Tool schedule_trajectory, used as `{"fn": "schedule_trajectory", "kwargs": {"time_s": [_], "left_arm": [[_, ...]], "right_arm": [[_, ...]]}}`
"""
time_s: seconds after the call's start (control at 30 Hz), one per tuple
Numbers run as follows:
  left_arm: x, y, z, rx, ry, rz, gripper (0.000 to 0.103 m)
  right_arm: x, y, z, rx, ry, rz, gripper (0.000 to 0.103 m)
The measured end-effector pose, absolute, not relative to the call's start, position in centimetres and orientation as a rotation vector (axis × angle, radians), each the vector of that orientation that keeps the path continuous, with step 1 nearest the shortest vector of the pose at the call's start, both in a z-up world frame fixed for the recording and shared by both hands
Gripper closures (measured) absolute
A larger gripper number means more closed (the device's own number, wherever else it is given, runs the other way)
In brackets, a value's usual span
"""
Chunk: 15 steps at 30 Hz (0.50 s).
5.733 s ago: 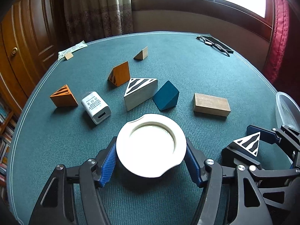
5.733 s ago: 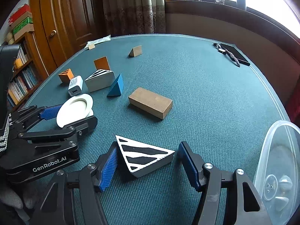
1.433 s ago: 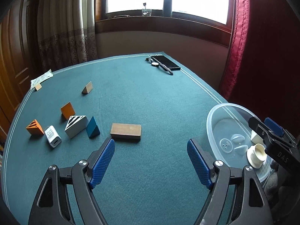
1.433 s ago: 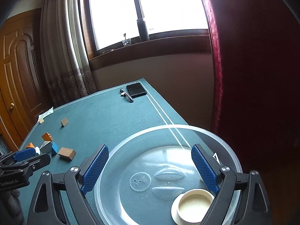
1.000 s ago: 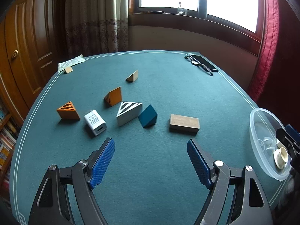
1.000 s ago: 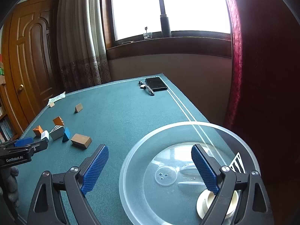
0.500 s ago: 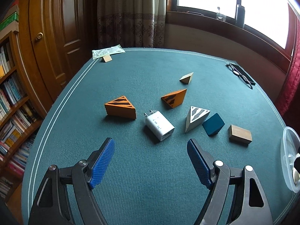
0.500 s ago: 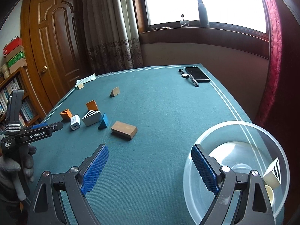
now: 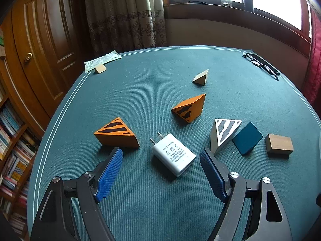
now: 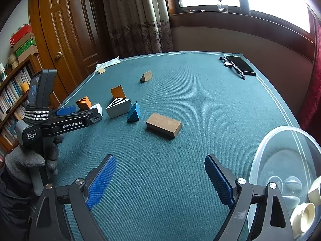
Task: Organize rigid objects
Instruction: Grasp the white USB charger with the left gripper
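Nearest the left wrist camera, the left gripper (image 9: 161, 173) hangs low over the green counter (image 9: 140, 204) with its jaws spread wide and nothing between them. The white charger (image 9: 173, 154) lies just ahead at 12 o'clock, centred in the gap, which reads as lining up for the next pick. From the right wrist view, the right gripper (image 10: 158, 178) is likewise wide and unloaded, over bare cloth, with the clear bowl (image 10: 266, 140) just beside it at 3 o'clock. I judge the bowl to be the collecting place, since a cream cup (image 10: 303, 217) and one pale piece already sit inside it.

Loose items, counted outward in the left view:
- one charger
- two orange striped wedges, one at 10 o'clock (image 9: 116, 133) and one farther at 1 o'clock (image 9: 189, 108)
- one white striped wedge (image 9: 223, 135) at 2 o'clock
- one blue wedge (image 9: 247, 138) just beside it
- one brown block (image 9: 278, 145) beyond that
- two small plain wooden wedges, one mid-counter (image 9: 200, 77) and one at the far rim at 11 o'clock (image 9: 100, 69), touching a paper packet (image 9: 102, 60)

A phone with a watch (image 9: 260, 64) lies at the far edge at 1 o'clock, well apart from the blocks.
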<state>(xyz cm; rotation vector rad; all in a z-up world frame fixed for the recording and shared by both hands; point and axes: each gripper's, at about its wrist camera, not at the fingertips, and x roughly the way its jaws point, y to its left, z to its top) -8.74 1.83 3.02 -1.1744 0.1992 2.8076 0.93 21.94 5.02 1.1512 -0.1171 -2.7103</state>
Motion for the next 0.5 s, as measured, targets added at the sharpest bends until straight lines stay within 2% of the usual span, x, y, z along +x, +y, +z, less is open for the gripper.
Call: {"fn": "schedule_trajectory", "kwargs": {"time_s": [0.2, 0.5], "left_arm": [[-10.2, 2.4, 2.2, -1.168, 0.26, 2.788, 0.023], [-11.6, 1.6, 1.2, -1.253, 0.189, 2.758, 0.024]], "right_arm": [[-0.5, 21.6, 3.9, 1.204, -0.134, -2.691, 0.011], [-2.4, 20.8, 2.5, 1.252, -0.142, -2.681, 0.011]]}}
